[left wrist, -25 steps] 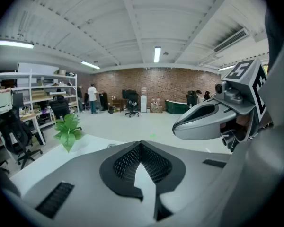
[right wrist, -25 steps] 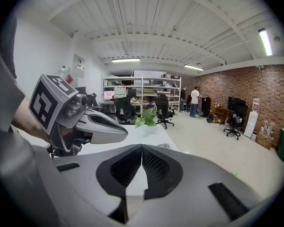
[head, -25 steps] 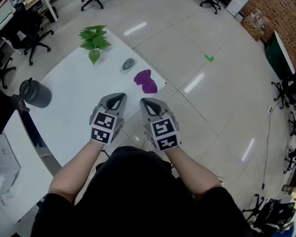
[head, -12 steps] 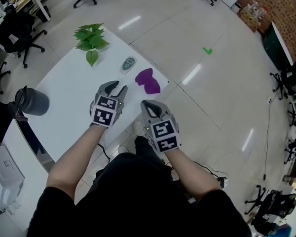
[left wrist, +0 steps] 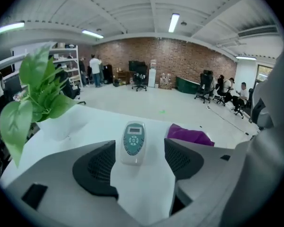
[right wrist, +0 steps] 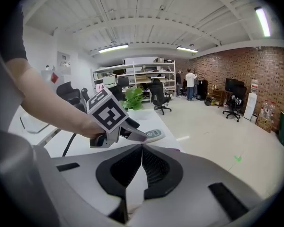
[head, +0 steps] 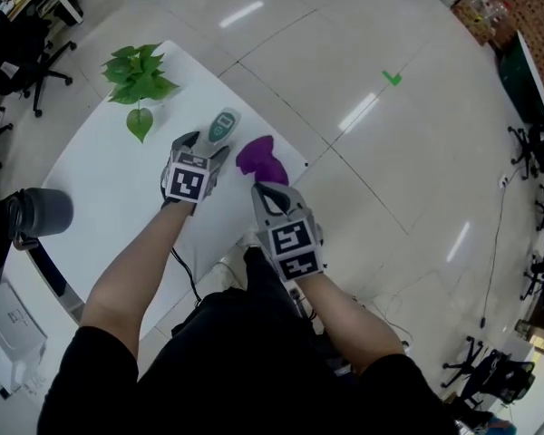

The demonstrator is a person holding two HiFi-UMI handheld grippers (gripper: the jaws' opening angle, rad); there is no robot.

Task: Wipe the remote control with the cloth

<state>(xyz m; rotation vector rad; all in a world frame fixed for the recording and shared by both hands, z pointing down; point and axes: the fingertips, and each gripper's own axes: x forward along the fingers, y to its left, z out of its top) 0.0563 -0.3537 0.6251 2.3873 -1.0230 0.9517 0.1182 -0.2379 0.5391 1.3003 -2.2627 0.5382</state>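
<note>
reaching lower and farther over the white bench than a second ago, my left gripper has just been opening its jaws, now wide, the remote control flat just ahead, ungripped. right gripper is closed, empty, near the purple cloth at the right edge. closing off-centre could skid the remote control off the slick top onto the glossy office floor.

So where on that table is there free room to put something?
The widest bare stretch of table lies between potted plant, dark jug and left forearm. The far right corner is crowded: remote control and purple cloth side by side, the left gripper, its jaws just opened, astride the remote's near end, the right gripper by the cloth.
</note>
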